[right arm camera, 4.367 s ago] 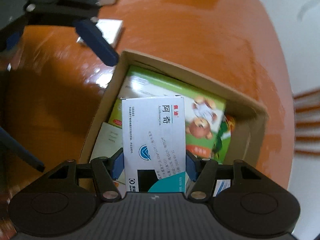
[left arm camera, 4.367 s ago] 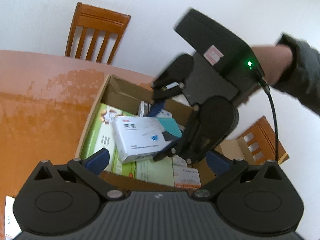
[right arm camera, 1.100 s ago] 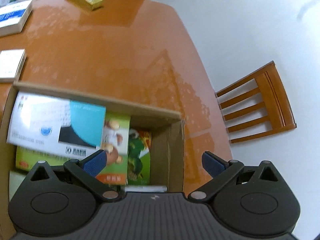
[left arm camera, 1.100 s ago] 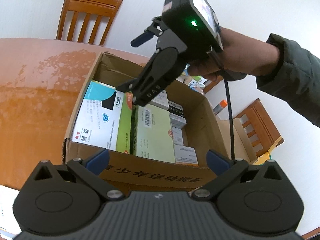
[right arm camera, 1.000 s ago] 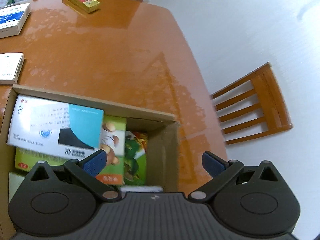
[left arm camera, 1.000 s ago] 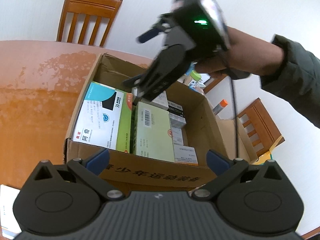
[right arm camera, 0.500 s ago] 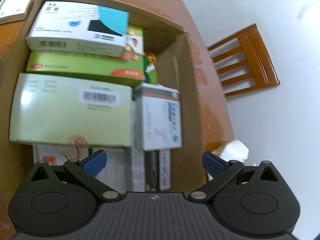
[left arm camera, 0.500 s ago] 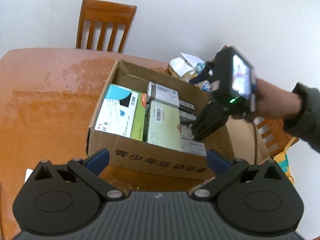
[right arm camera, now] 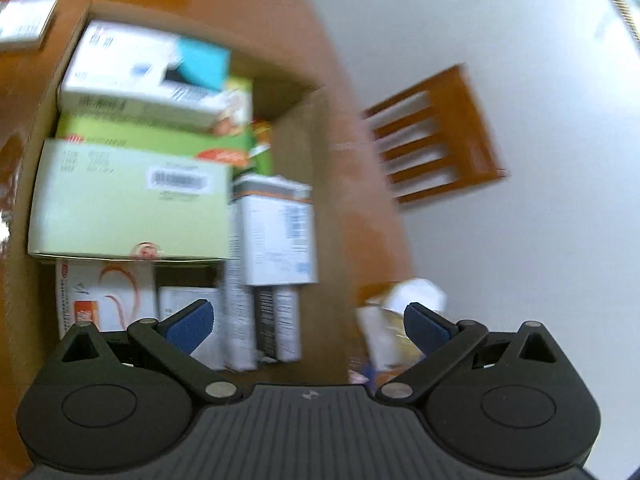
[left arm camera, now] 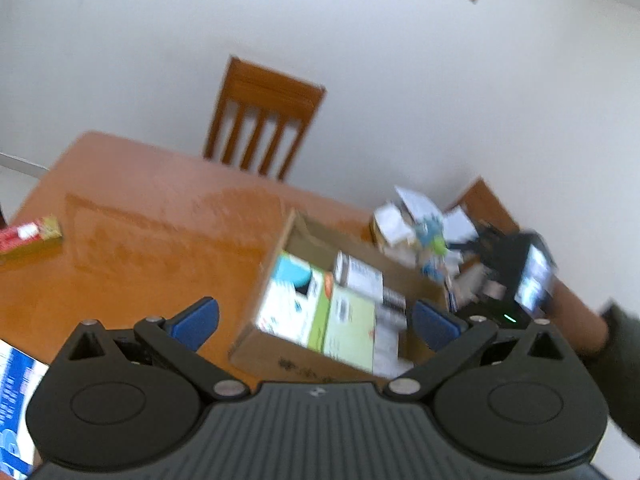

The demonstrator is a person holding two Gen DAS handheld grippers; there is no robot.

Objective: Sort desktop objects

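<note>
left gripper (left arm camera: 312,320), black w/ blue pads, hangs above the glossy orange-brown wooden table (left arm camera: 132,232); jaws spread wide, nothing between them. right gripper (right arm camera: 308,322), same build, hovers over the near end of the open brown cardboard box (right arm camera: 320,208), jaws also spread wide & empty. in the left wrist view it shows blurred at the box's right side, held by a hand in a dark sleeve (left arm camera: 620,344).

the box sits near the table's right edge, well apart from the left edge. inside, at the far end: white medicine carton w/ a teal corner (right arm camera: 144,68), lying flat on a bright green carton (right arm camera: 152,140). just beside that, nearer the cam, a pale green carton w/ a barcode label (right arm camera: 128,204). under its near edge a white carton w/ red-orange print (right arm camera: 104,300). along the box's right wall a white-grey carton w/ an orange stripe (right arm camera: 280,232), plus slim white & dark cartons (right arm camera: 276,320) standing on edge; print too blurred to read.

on the bare table: red & gold flat pack (left arm camera: 30,236) near the left edge, a white-blue booklet (left arm camera: 16,412) at the near left corner. a white flat box (right arm camera: 24,24) lies just outside the box's far left corner. wooden slat-back chair (left arm camera: 264,120) stands against the far edge. a heap of crumpled white packets (left arm camera: 416,228) sits past the box's far right corner.
</note>
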